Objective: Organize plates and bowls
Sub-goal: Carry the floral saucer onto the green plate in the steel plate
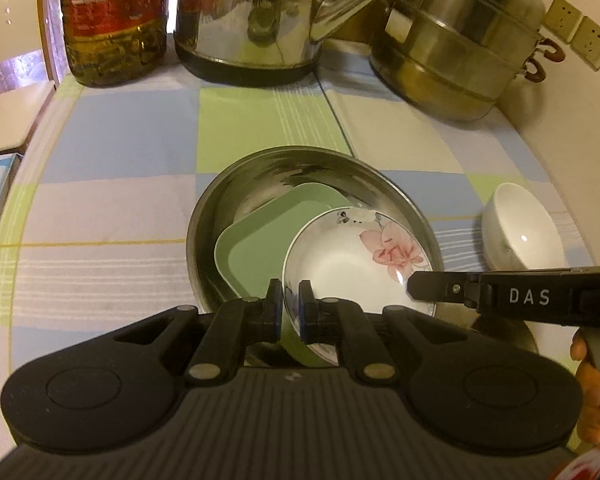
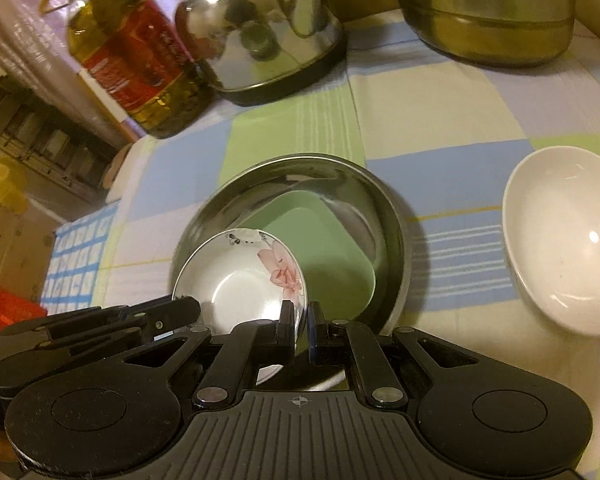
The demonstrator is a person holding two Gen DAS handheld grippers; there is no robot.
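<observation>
- Both the left hand-held gripper and right hand-held gripper were clamped on the floral bowl, poised over the green plate in the steel basin.
- Next, likely lowering it, then releasing.

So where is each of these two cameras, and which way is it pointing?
Left wrist view: sits on the left tool, looking forward and down at the flowered bowl it grips over the steel basin; the right tool and a hand show.
Right wrist view: sits on the right tool, clamped on the same bowl's opposite rim; the left tool shows.
Both share the green plate, white bowl, kettle, oil bottle, pot.
</observation>
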